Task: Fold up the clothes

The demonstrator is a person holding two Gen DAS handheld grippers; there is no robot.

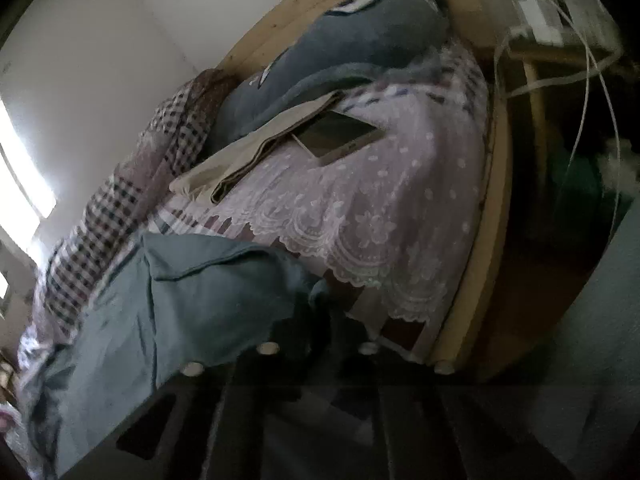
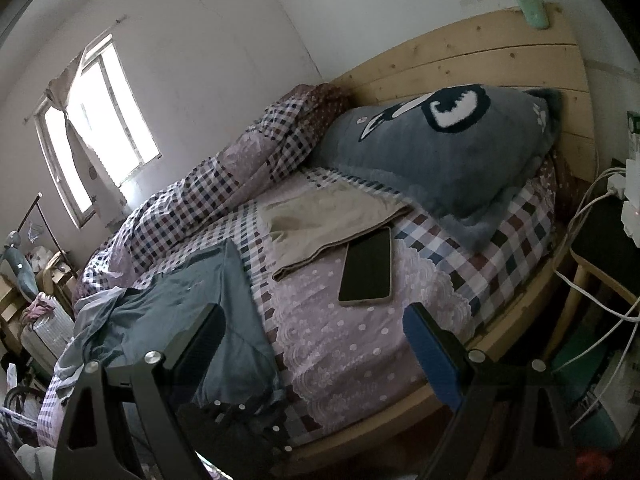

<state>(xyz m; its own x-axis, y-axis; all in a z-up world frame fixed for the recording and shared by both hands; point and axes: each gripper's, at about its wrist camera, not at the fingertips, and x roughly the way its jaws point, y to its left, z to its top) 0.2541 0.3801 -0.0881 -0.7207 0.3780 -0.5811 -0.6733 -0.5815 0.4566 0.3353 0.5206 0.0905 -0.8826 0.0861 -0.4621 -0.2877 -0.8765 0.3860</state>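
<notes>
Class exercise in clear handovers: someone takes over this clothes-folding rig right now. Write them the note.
Left gripper: shut on the near edge of the blue-grey garment.
Right gripper: open, empty, above the bed cover.
Done: the beige garment lies folded, next to the phone.
Left to do: the blue-grey garment lies rumpled and unfolded; spread it flat and fold it.

no readable text or labels anywhere
</notes>
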